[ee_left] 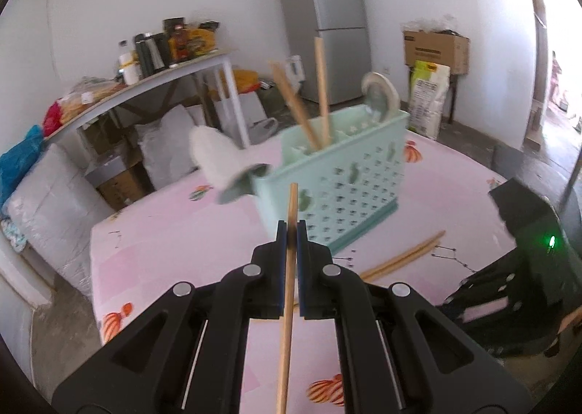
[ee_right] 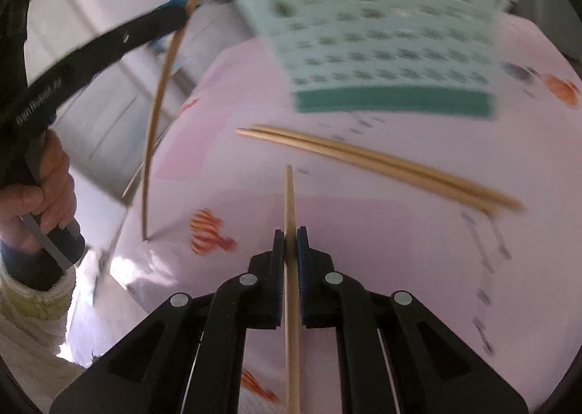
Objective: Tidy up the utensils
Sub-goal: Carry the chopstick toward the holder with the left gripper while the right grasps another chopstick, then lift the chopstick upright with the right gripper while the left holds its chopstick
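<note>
A mint-green perforated plastic utensil caddy (ee_left: 345, 177) stands at centre frame on a pink printed tablecloth (ee_left: 163, 232), two wooden chopsticks (ee_left: 320, 94) leaning upright in one compartment and a pale ladle (ee_left: 380, 95) in another. The left gripper (ee_left: 291, 232), low centre, has its black jaws pressed together on a slim wooden chopstick (ee_left: 289, 290). In the right wrist view the right gripper (ee_right: 290, 239) likewise pinches a tapered chopstick (ee_right: 291, 305); a loose pair of chopsticks (ee_right: 382, 159) lies flat on open cloth just below the caddy's darker base. Only this view shows the hand (ee_right: 32, 203) gripping the left tool's handle at far left. Only the left view shows the grey refrigerator (ee_left: 323, 21) and cluttered shelf (ee_left: 145, 83).
</note>
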The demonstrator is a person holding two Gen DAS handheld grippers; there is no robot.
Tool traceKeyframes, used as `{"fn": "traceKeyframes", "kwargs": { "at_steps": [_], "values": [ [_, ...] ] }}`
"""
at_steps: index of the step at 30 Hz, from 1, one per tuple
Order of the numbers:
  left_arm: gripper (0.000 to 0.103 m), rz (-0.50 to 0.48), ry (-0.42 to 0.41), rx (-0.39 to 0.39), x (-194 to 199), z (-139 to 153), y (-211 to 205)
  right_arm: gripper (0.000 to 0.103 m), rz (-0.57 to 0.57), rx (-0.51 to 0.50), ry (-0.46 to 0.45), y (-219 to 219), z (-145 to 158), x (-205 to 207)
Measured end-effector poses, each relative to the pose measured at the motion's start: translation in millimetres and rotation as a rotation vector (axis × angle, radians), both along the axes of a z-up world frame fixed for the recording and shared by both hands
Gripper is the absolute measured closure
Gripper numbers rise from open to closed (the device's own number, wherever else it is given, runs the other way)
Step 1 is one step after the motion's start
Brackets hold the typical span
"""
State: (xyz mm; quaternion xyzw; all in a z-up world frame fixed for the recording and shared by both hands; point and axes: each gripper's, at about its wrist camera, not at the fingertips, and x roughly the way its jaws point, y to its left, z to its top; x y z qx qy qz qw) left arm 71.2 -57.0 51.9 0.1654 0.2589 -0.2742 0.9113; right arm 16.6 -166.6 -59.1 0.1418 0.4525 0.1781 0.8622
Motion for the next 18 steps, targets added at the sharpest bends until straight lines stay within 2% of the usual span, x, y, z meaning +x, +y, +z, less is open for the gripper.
{"fn": "traceKeyframes", "kwargs": {
  "at_steps": [5, 9, 13, 18],
  "values": [
    [0.1, -0.091, 0.056, 0.041, -6.3, -22.4, -30.6, 0.096, -0.096, -0.048, 0.003, -20.9, 1.9, -16.7],
    [0.1, -0.14, 0.095, 0.092, -9.8, -44.0, -49.9, 0.096, -0.107, -0.081, -0.001, -33.3, 5.7, -8.9],
    [0.1, -0.144, 0.137, 0.125, -7.6, -62.3, -56.9, 0.095, -0.086, -0.139, -0.019, -18.2, 4.0, -0.4],
    [0.1, -0.116, 0.188, 0.15, 0.2, -80.7, -57.6, 0.096, -0.065, -0.154, -0.032, -10.1, 4.0, 8.1]
  ]
}}
